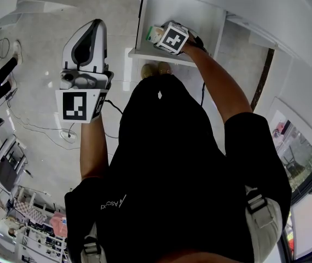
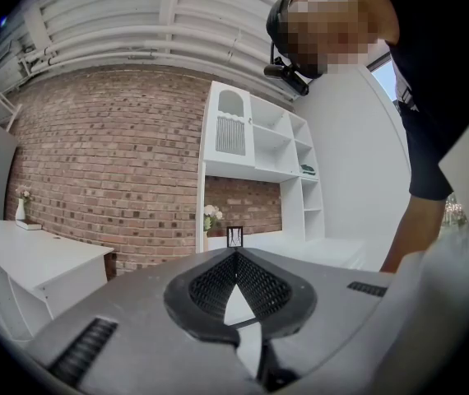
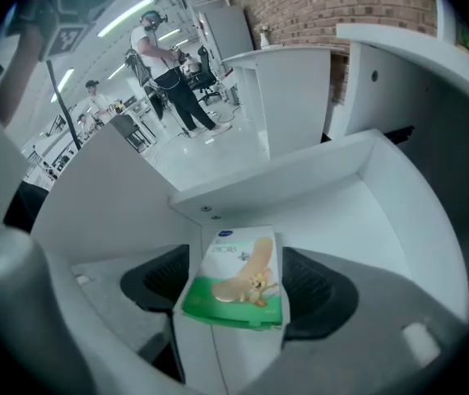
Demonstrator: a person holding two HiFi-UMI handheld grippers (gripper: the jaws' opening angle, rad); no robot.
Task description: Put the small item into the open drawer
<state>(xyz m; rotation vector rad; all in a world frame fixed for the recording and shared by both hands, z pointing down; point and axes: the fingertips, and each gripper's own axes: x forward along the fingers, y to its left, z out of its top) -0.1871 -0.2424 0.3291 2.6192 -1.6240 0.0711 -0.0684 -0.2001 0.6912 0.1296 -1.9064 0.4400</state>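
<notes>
Right gripper view: right gripper (image 3: 239, 285) clamps flat rectangular carton (image 3: 236, 262) at drawer (image 3: 345, 212).

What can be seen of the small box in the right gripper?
The small box is a flat carton, seemingly cardboard. It is white at the far end and green at the near end, printed with a tan adhesive-bandage picture and a blue logo. It looks closed. The right gripper clamps its two sides, holding it over the open white drawer.
</notes>
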